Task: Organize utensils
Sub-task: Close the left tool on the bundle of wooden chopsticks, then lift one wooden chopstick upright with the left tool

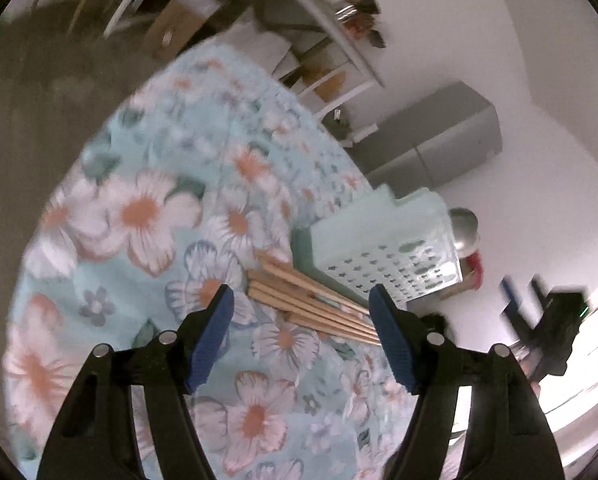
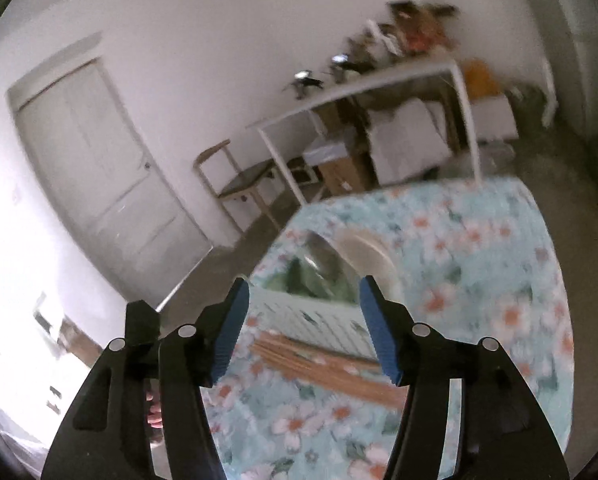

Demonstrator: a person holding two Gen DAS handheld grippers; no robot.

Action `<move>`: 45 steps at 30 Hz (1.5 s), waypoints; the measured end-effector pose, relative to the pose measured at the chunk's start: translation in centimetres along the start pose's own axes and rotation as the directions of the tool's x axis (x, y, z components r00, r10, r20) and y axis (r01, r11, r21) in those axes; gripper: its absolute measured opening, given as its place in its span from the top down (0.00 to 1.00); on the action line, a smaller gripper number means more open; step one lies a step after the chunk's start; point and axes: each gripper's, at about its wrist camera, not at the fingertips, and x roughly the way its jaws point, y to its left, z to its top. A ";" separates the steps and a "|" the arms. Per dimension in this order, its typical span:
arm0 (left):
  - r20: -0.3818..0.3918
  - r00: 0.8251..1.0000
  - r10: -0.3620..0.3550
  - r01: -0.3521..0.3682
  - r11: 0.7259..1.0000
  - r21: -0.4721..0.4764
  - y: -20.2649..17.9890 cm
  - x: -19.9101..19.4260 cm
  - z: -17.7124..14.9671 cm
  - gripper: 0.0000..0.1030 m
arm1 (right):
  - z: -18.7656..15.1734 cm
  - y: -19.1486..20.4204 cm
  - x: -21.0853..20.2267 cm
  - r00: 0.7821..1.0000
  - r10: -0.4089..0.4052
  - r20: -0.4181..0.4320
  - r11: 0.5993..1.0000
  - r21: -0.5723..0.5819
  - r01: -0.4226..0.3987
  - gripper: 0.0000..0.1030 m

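A bundle of wooden chopsticks [image 1: 315,304] was seen lying flat on the floral tablecloth [image 1: 147,216], just beside a pale green perforated basket [image 1: 387,248], w/ one end of the bundle close against the basket's lower wall. The basket was stood on the cloth near the table's edge; a metal bowl [image 1: 465,228] was glimpsed behind it.

The left gripper [image 1: 301,300] was held above the cloth w/ jaws spread apart and nothing clamped. The chopsticks were framed in the gap between its blue pads [image 1: 215,332], but no contact was visible. The other gripper was seen, blurred, at the right edge of the left wrist view.

The right gripper [image 2: 303,292] was likewise found w/ jaws apart & empty, pointed toward the basket [image 2: 323,320] and the chopsticks [image 2: 319,364]. A glass bowl [image 2: 323,264] and a pale dish [image 2: 363,248] were made out beyond the basket, though blurred. A door, chair & shelving were visible in the bkgd.
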 end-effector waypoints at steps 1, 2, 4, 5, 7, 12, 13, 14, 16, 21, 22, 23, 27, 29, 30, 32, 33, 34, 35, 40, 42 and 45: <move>-0.005 1.000 -0.006 0.006 1.000 -0.027 0.6 0.6 -0.1 0.35 | -0.6 -0.7 0.1 1.000 -0.024 -0.005 1.000 0.018 0.024 0.46; -0.002 1.000 -0.004 0.004 0.999 -0.039 0.9 1.0 0.1 0.36 | -1.2 -1.5 0.2 0.999 -0.041 -0.017 0.998 0.037 0.042 0.46; 0.013 1.000 0.009 -0.009 1.000 -0.020 1.0 1.8 0.4 0.43 | -3.0 -3.5 1.0 0.996 -0.064 -0.060 0.992 0.100 0.070 0.46; 0.020 1.000 0.023 -0.023 1.000 -0.006 0.9 1.8 0.7 0.44 | -3.6 -4.2 1.3 0.995 -0.069 -0.078 0.990 0.121 0.078 0.46; 0.020 0.999 0.036 -0.036 0.999 0.000 0.8 2.8 1.3 0.46 | -5.4 -5.8 2.1 0.990 -0.075 -0.119 0.980 0.174 0.095 0.46; -0.001 1.000 0.021 -0.021 0.999 -0.028 0.9 5.1 2.4 0.66 | -8.1 -7.7 3.0 0.981 -0.086 -0.173 0.964 0.234 0.126 0.46; -0.008 1.000 0.018 -0.018 0.999 -0.029 0.9 5.3 2.5 0.68 | -8.5 -7.9 3.1 0.980 -0.088 -0.181 0.963 0.237 0.130 0.46; -0.008 1.000 0.027 -0.027 0.999 -0.028 0.9 5.6 2.5 0.69 | -8.7 -8.0 3.1 0.978 -0.090 -0.188 0.962 0.238 0.134 0.46; -0.003 0.999 0.033 -0.033 0.999 -0.034 1.1 5.9 2.5 0.75 | -9.1 -8.3 2.9 0.976 -0.089 -0.196 0.961 0.239 0.136 0.46; 0.015 1.000 -0.007 0.009 0.996 -0.087 2.3 5.8 2.4 0.94 | -9.5 -8.7 2.7 0.975 -0.099 -0.198 0.956 0.252 0.148 0.46; 0.026 0.999 -0.022 0.024 0.996 -0.087 2.3 5.4 2.3 0.94 | -9.4 -8.8 2.9 0.974 -0.104 -0.199 0.954 0.255 0.154 0.46; 0.037 0.999 -0.029 0.033 0.996 -0.086 2.2 5.1 2.2 0.94 | -9.4 -9.0 3.1 0.973 -0.109 -0.201 0.952 0.261 0.160 0.46; 0.134 0.991 0.000 0.004 1.000 -0.027 0.6 2.4 2.5 0.95 | -9.6 -10.2 3.6 0.974 -0.087 -0.207 0.936 0.317 0.151 0.46; 0.213 0.977 0.022 -0.032 0.998 0.046 -1.4 -0.2 2.8 0.95 | -9.6 -10.6 3.8 0.975 -0.076 -0.208 0.929 0.341 0.145 0.46; 0.262 0.964 0.032 -0.059 0.994 0.095 -2.8 -1.9 3.0 0.95 | -9.6 -10.8 3.8 0.977 -0.067 -0.204 0.924 0.357 0.138 0.46; 0.353 0.934 0.053 -0.128 0.973 0.192 -5.6 -4.7 3.1 0.95 | -9.6 -11.1 3.9 0.978 -0.055 -0.200 0.919 0.374 0.128 0.46; 0.403 0.913 0.061 -0.173 0.953 0.248 -7.4 -6.2 3.1 0.95 | -9.5 -11.3 4.1 0.979 -0.045 -0.198 0.914 0.388 0.121 0.46; 0.441 0.895 0.064 -0.212 0.932 0.295 -9.0 -7.5 3.0 0.95 | -9.5 -11.5 4.4 0.980 -0.028 -0.199 0.907 0.407 0.109 0.46; 0.464 0.884 0.062 -0.235 0.916 0.326 -9.9 -8.3 3.0 0.95 | -9.4 -11.6 4.7 0.980 -0.012 -0.200 0.901 0.422 0.097 0.46; 0.504 0.859 0.090 -0.350 0.822 0.450 -14.0 -8.3 1.9 0.96 | -9.3 -11.5 7.2 0.975 0.058 -0.215 0.885 0.462 0.049 0.46; 0.485 0.871 0.081 -0.349 0.797 0.493 -14.8 -7.0 1.2 0.95 | -9.2 -11.2 8.2 0.973 0.075 -0.219 0.887 0.461 0.036 0.47; 0.437 0.897 0.067 -0.308 0.803 0.510 -14.8 -4.9 0.8 0.95 | -8.9 -11.0 9.4 0.970 0.094 -0.222 0.880 0.474 0.024 0.51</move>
